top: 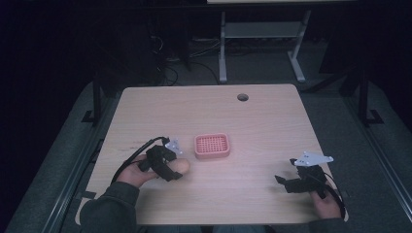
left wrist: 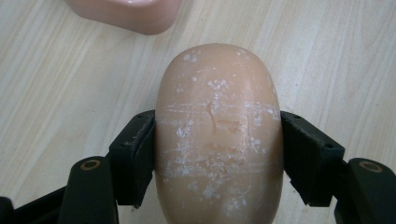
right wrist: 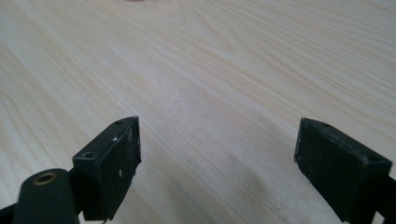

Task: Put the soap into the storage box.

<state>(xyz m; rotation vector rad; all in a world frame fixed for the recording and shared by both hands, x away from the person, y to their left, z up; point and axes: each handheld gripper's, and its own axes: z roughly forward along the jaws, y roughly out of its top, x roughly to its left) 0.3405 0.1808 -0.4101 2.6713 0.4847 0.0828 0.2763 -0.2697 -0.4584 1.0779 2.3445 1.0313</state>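
Wooden table [top: 252,116]: left gripper [left wrist: 217,154] clamped on soap bar [left wrist: 218,135], pink soap dish [top: 212,146] close by, placement pending; right gripper [right wrist: 217,163] spread wide, idle.

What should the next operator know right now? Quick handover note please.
Left gripper: shut on the soap, low at the table's near left.
Right gripper: open, holding nothing, over bare wood at the near right.
Soap dish: pink, slotted, mid-table, just right of and beyond the soap, nothing in it.
Done: soap gripped across its sides.
Left, probably: carry the soap over and set it in the dish, then release. Whether the soap is lifted off the wood yet, I cannot tell.
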